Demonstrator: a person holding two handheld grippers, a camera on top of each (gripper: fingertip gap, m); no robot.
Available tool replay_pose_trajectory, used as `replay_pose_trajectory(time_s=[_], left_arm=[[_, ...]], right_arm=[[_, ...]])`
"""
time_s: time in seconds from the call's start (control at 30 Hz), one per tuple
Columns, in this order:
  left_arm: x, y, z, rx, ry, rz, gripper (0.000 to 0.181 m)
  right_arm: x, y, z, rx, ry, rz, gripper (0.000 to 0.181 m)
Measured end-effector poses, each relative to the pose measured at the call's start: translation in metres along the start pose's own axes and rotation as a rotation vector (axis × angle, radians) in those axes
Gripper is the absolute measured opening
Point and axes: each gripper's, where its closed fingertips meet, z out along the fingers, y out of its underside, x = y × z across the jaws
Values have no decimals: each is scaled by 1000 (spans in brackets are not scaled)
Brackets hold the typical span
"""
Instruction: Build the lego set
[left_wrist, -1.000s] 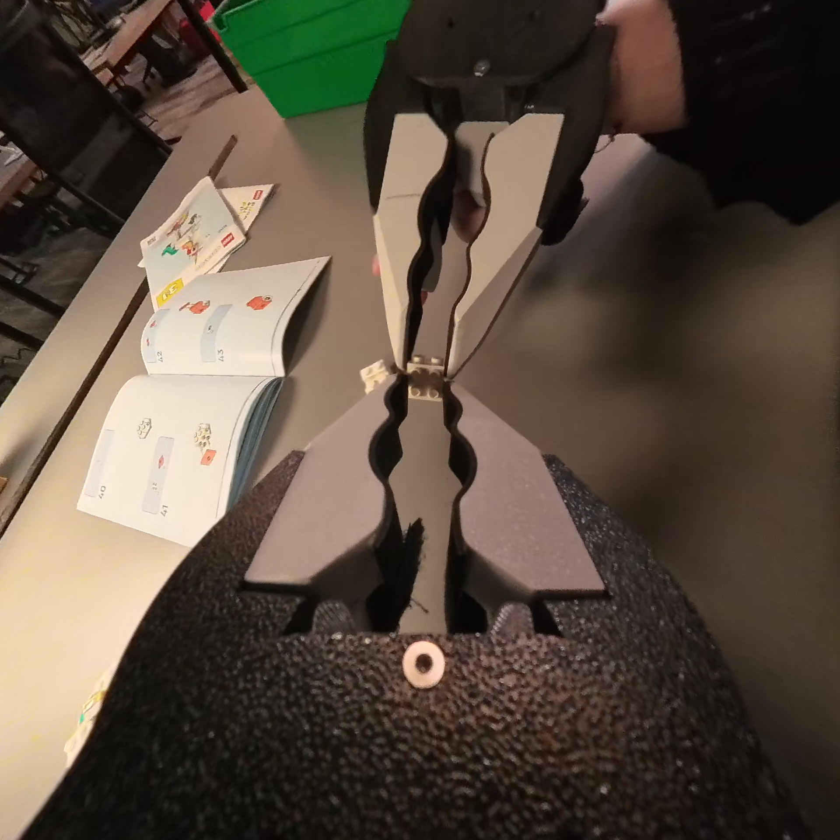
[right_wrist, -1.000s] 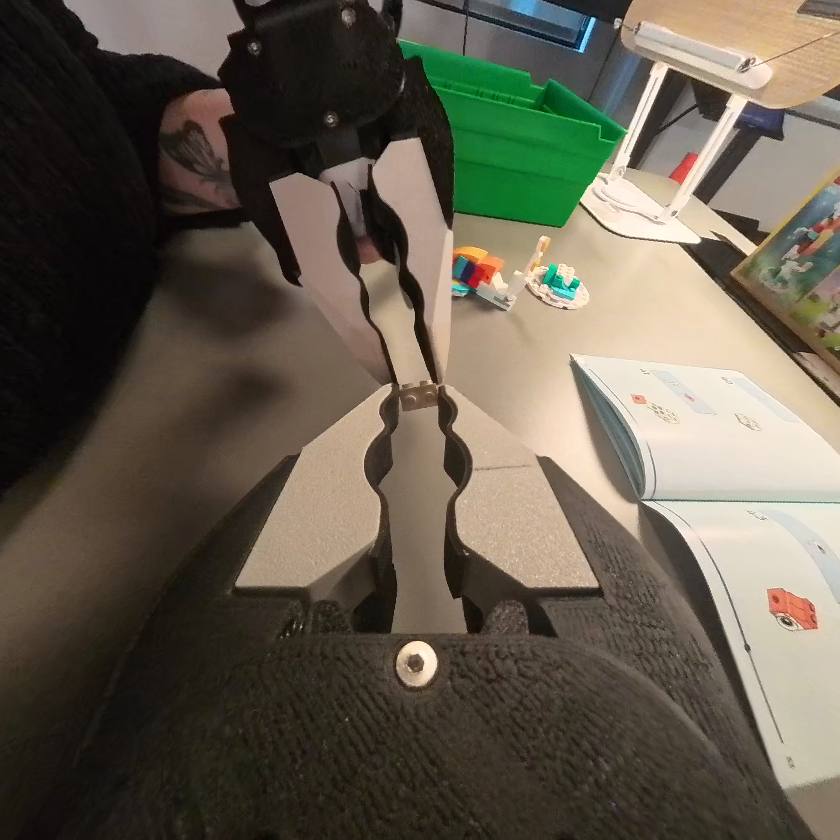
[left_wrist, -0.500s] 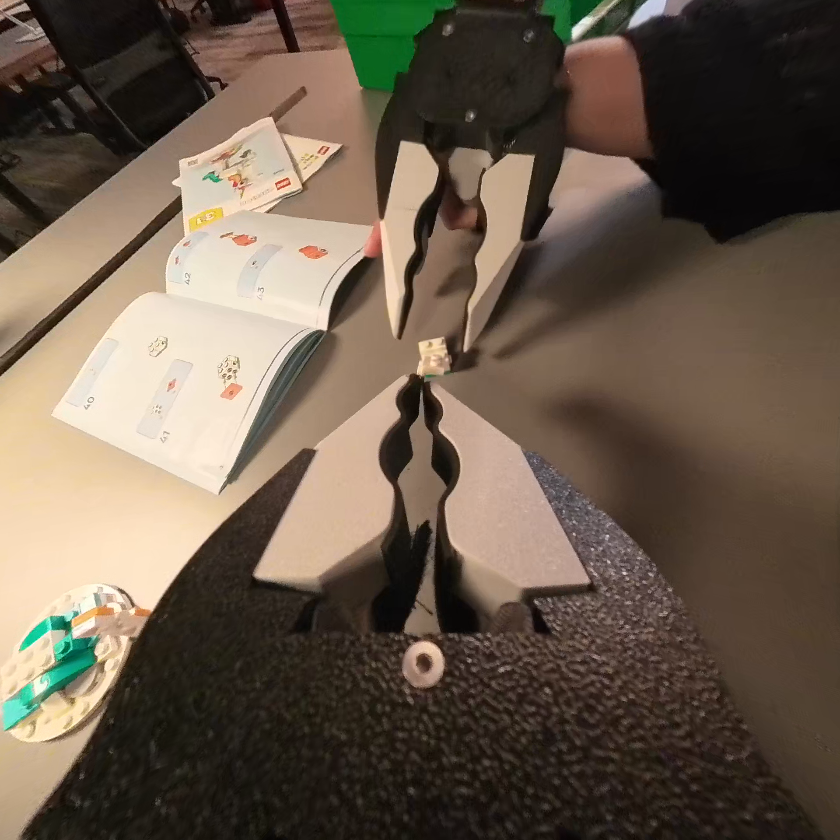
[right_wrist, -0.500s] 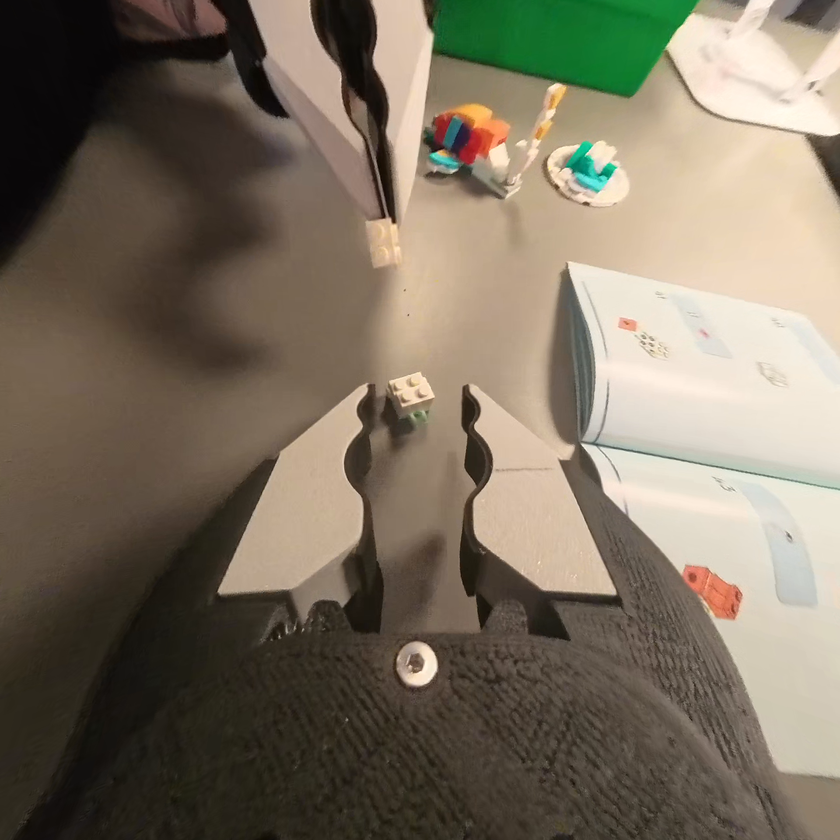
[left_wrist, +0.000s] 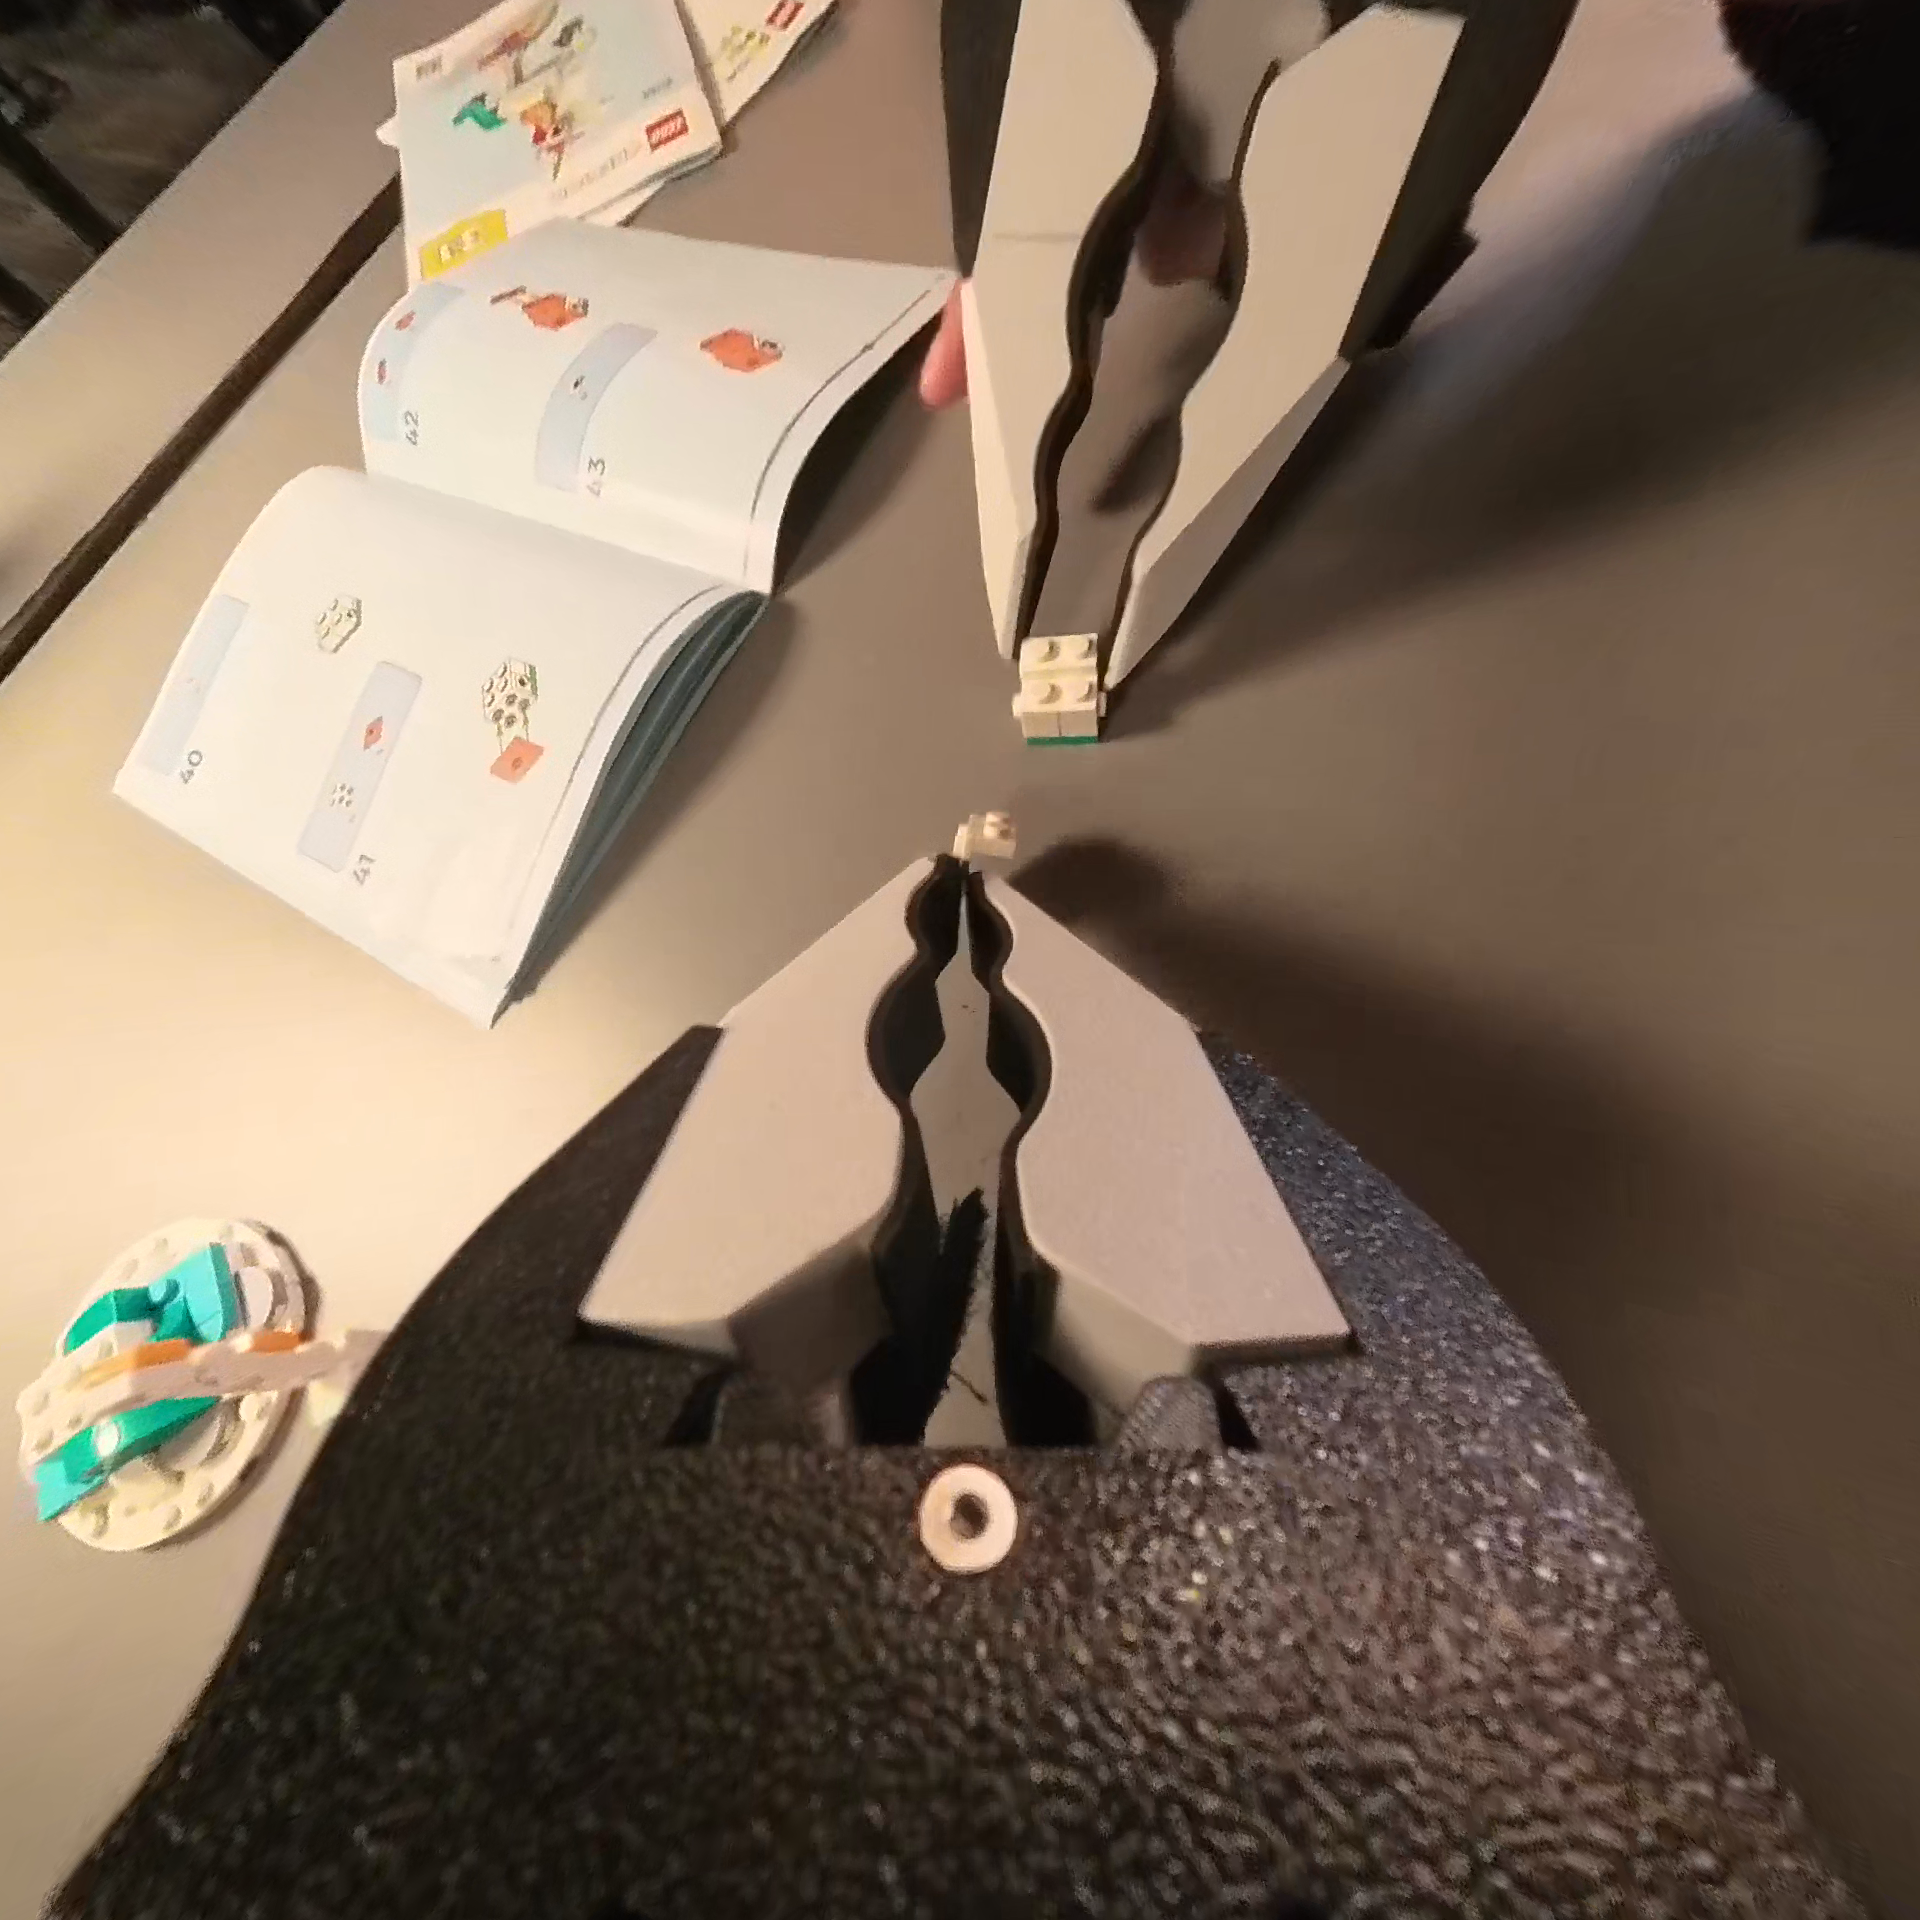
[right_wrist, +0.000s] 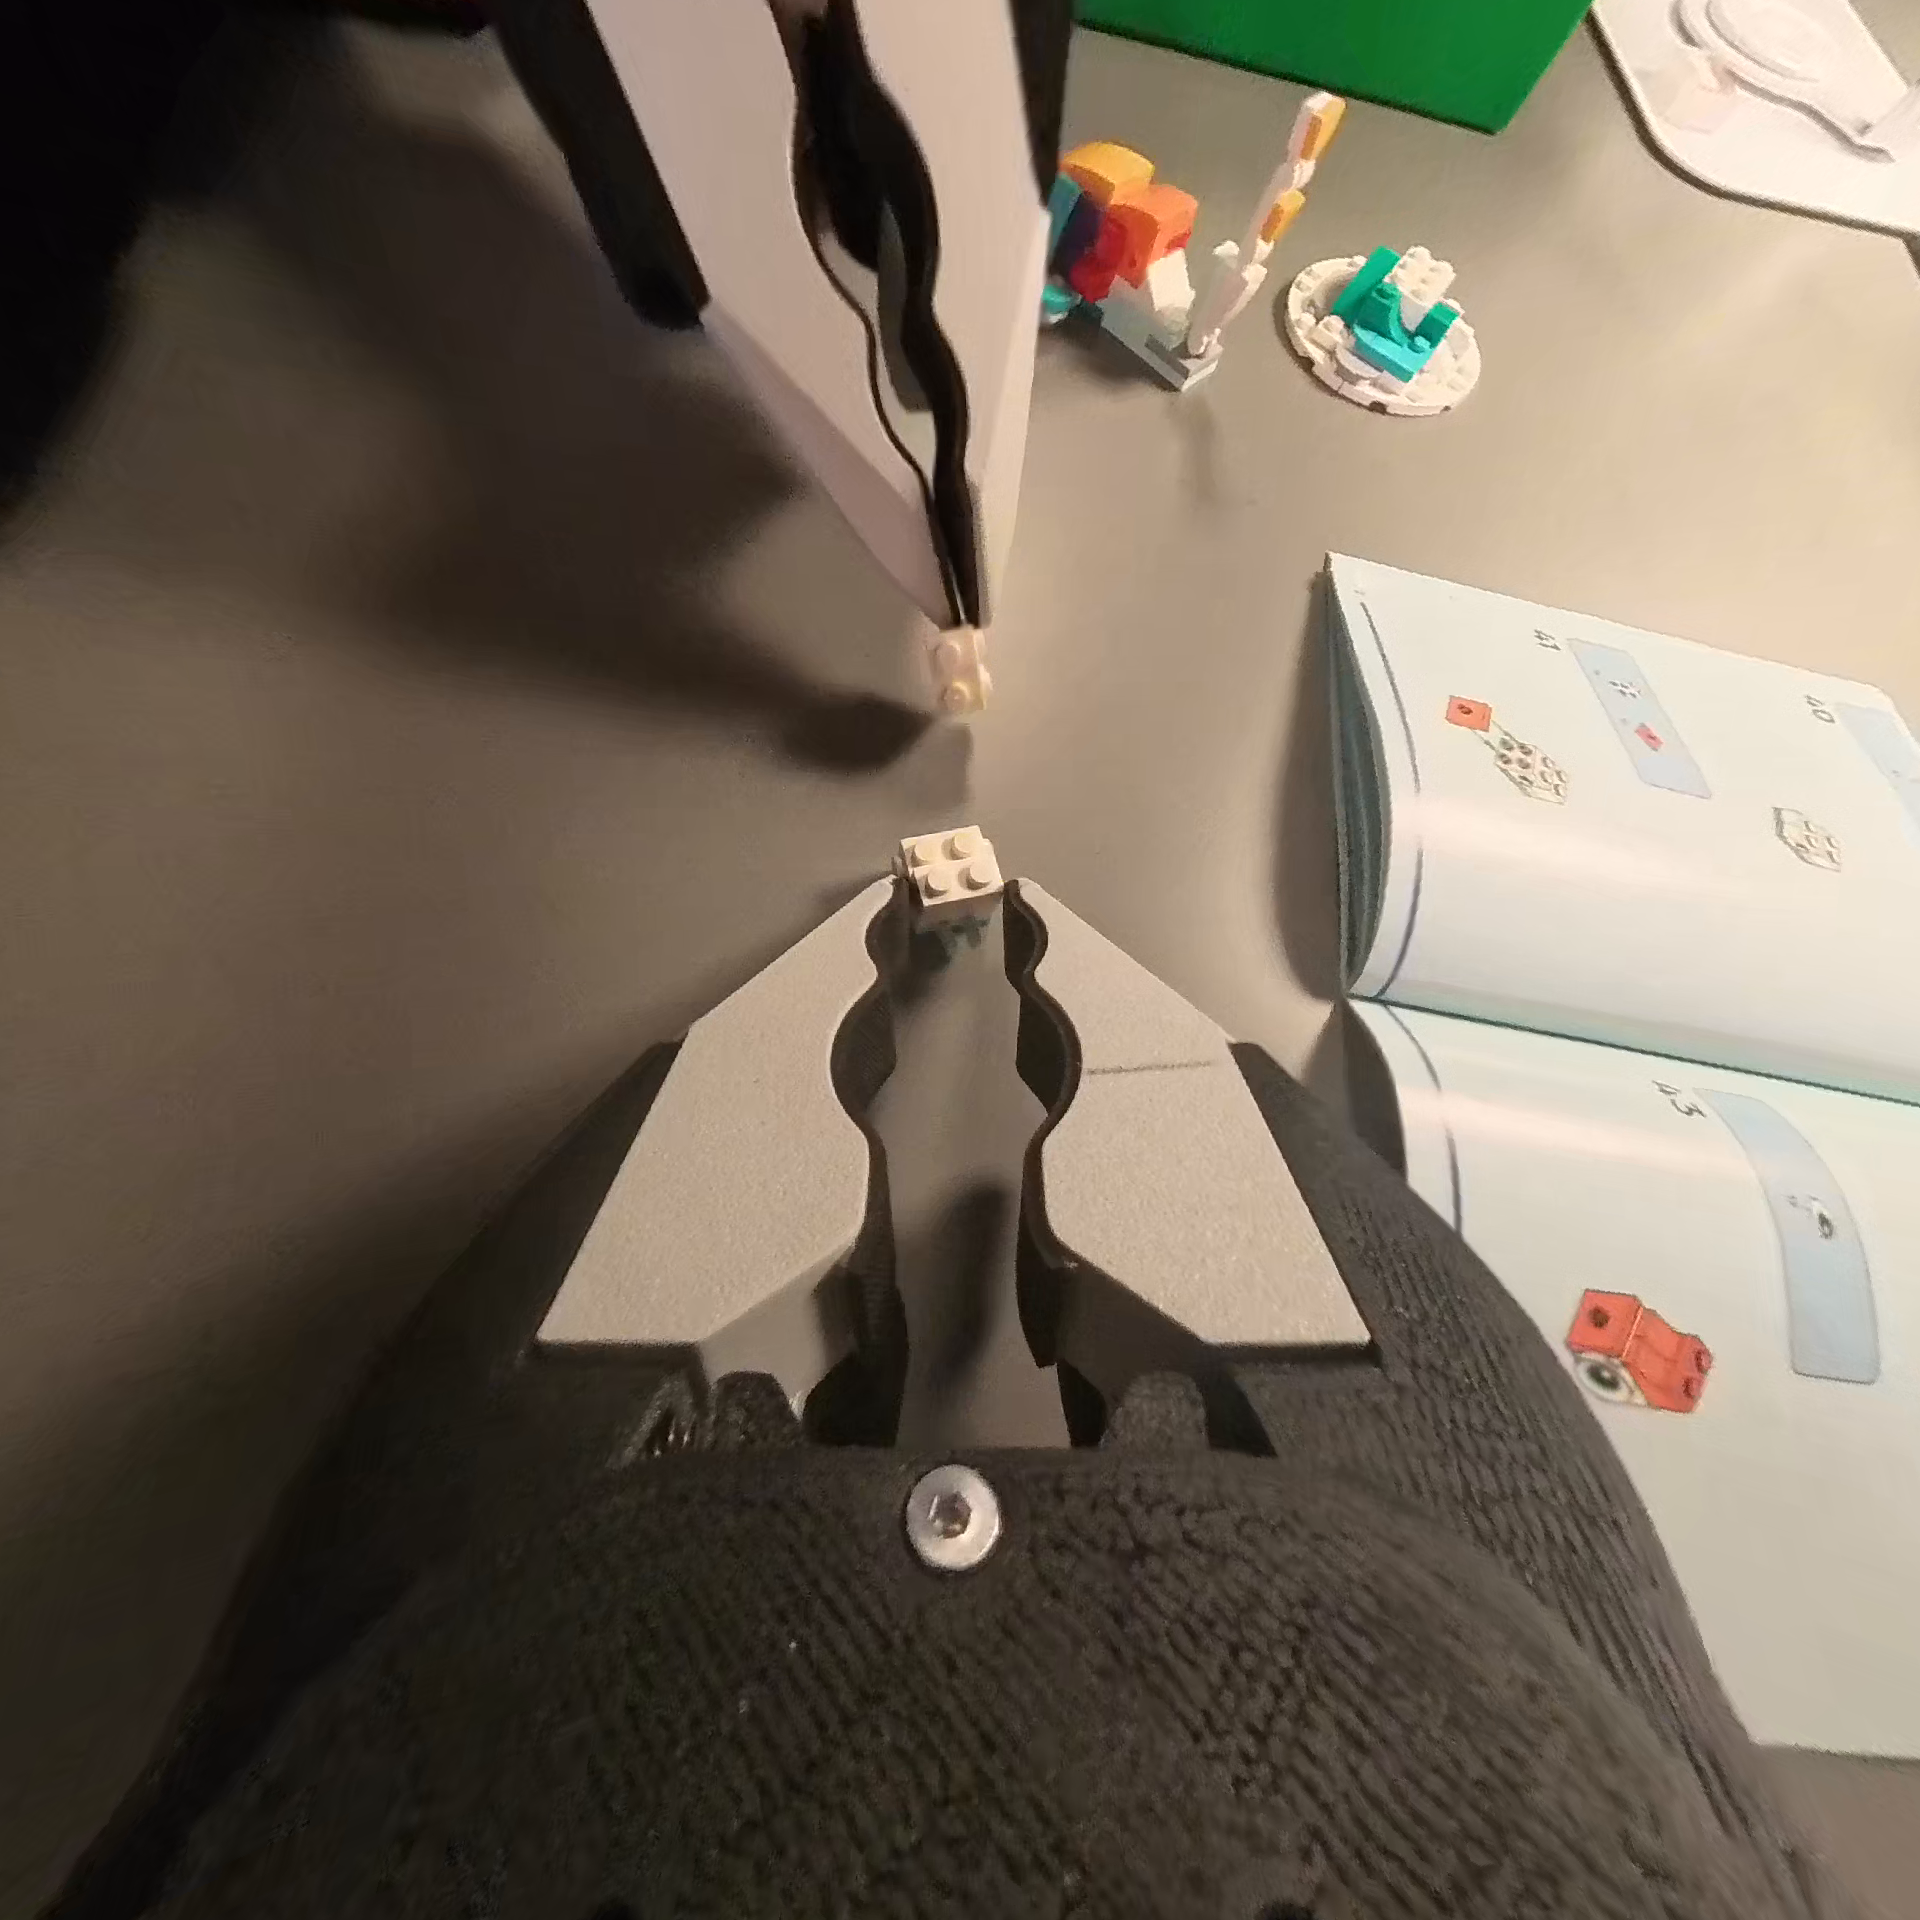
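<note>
My left gripper (left_wrist: 971, 864) is shut on a small white piece (left_wrist: 985, 834) that sticks out of its tips, just above the grey table (left_wrist: 1455, 831). It also shows in the right wrist view (right_wrist: 961, 623) with the piece (right_wrist: 958, 675). My right gripper (right_wrist: 951, 896) is shut on a white 2x2 block (right_wrist: 951, 864) with a green plate under it, standing on the table. In the left wrist view the right gripper (left_wrist: 1065, 652) comes down from the top and the block (left_wrist: 1060, 691) sits between its tips. The two grippers face each other, a short gap apart.
An open instruction booklet (left_wrist: 468, 623) (right_wrist: 1610, 852) lies beside the grippers, with folded leaflets (left_wrist: 561, 114) beyond it. A round white plate with teal pieces (left_wrist: 156, 1392) (right_wrist: 1382, 322), a colourful model (right_wrist: 1122, 239), a green bin (right_wrist: 1330, 42) and a white stand base (right_wrist: 1766, 94) are on the table.
The two grippers were tip to tip on the white pieces, then drew apart. My right gripper opened, left the block on the table, and has closed on it again. My left pulled back.
</note>
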Motion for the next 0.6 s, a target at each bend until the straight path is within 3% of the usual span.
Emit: replay_pose_trajectory(time_s=[0.27,0.43,0.5,0.57,0.6], left_arm=[[4,6,5,-46,-168,21,0],[17,12,2,-113,-123,84,0],[22,11,-1,-122,-58,128,12],[23,7,-8,-113,20,248,39],[20,6,-11,-106,55,296,40]], right_arm=[[-13,-9,-3,21,110,130,15],[-21,-4,0,-32,159,124,15],[-23,-4,-1,-32,157,126,15],[-24,-4,-1,-31,146,124,15],[-25,-4,-1,-30,139,122,15]])
